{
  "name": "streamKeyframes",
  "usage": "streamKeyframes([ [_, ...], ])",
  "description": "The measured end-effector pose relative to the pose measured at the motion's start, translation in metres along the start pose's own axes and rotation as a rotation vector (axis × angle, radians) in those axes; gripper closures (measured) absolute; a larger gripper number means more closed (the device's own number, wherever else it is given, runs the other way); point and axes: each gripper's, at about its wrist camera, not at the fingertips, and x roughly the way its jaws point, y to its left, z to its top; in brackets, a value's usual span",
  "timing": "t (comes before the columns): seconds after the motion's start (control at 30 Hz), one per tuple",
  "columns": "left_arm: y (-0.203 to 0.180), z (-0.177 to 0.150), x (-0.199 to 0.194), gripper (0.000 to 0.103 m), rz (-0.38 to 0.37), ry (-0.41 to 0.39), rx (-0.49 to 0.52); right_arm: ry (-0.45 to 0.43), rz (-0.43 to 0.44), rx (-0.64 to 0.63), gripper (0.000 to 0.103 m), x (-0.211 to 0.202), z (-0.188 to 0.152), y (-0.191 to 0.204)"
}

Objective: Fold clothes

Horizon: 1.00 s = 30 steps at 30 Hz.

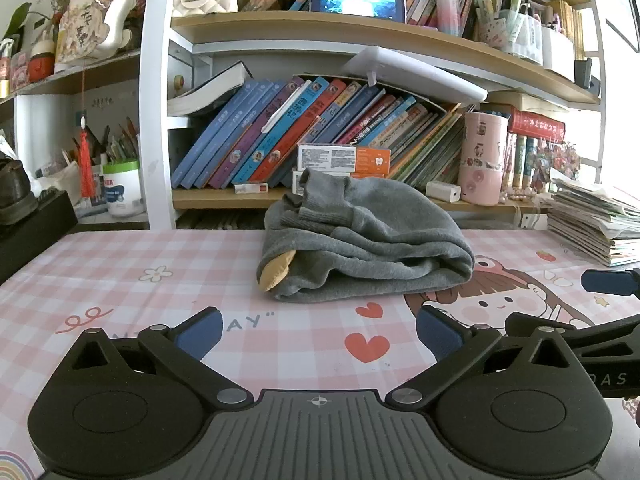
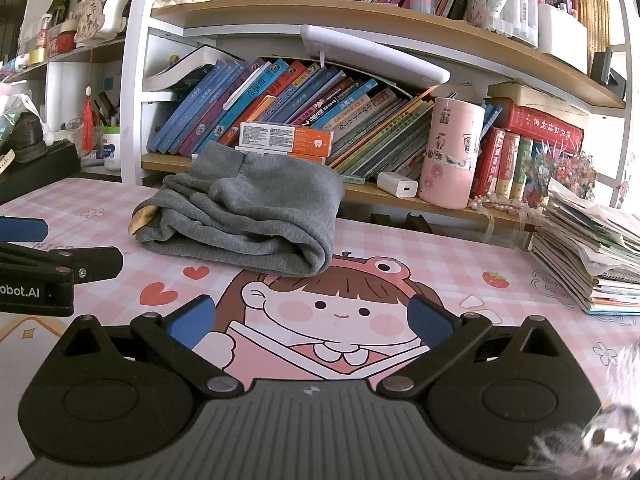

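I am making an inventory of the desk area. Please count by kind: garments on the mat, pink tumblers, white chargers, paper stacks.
Grey garment, folded on the mat: 1
Pink tumbler on the low shelf: 1
White charger beside the tumbler: 1
Paper stack at the mat's right edge: 1
Total: 4

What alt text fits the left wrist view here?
A folded grey garment lies on a pink checked cartoon desk mat, ahead of the open, empty left gripper. Crowded bookshelves stand behind; the right gripper shows at the right edge.
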Motion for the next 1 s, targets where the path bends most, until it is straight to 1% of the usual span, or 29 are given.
streamKeyframes([
  [0.5,0.0009,0.0005,0.0017,0.000,-0.003,0.011,-0.003,0.002,0.001,-0.001,0.000,-0.0005,-0.0004,0.0004],
  [0.63,0.0004,0.0006,0.0011,0.000,-0.020,0.008,0.001,0.005,0.001,-0.004,0.000,0.0005,-0.0005,0.0010],
  [1.0,-0.0003,0.0005,0.0025,0.000,-0.016,0.015,0.006,0.006,0.002,-0.006,0.000,0.0005,-0.0011,0.0010],
])
